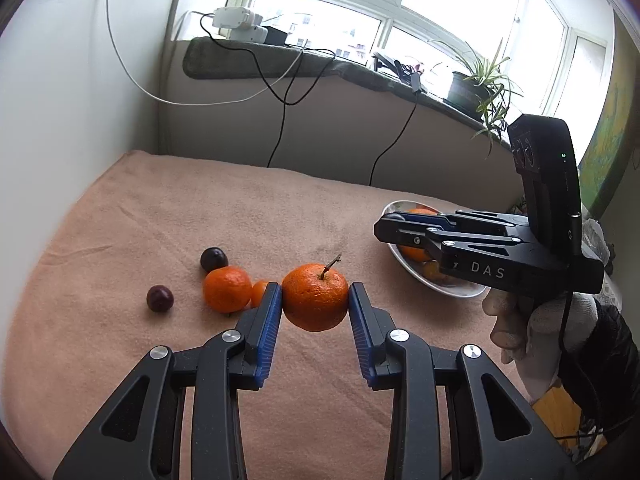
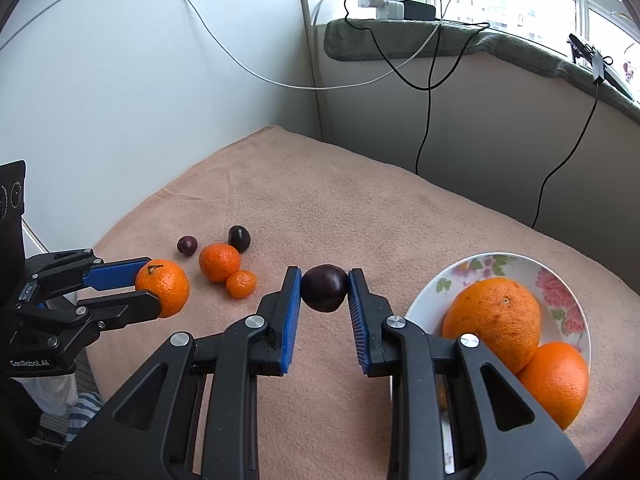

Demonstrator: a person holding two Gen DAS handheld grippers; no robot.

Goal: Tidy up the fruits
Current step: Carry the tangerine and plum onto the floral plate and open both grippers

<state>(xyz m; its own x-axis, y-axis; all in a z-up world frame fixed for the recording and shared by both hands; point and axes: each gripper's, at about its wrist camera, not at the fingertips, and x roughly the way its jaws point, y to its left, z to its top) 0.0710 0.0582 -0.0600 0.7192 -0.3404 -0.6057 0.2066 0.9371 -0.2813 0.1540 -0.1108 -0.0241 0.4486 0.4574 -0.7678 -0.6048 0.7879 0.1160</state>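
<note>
place: home room | signs: potted plant [image 1: 478, 80] on windowsill [image 1: 280, 62], floral plate [image 2: 560, 280], blanket [image 1: 200, 208]

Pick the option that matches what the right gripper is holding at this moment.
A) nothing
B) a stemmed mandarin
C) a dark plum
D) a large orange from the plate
C: in the right wrist view the right gripper has its blue pads pressed on both sides of a dark plum, while the stemmed mandarin sits in the left gripper.

stemmed tangerine [image 1: 315, 297] lifted off blanket | dark plum [image 2: 324, 288] lifted | two oranges [image 2: 492, 322] in floral plate [image 2: 560, 280]
</note>
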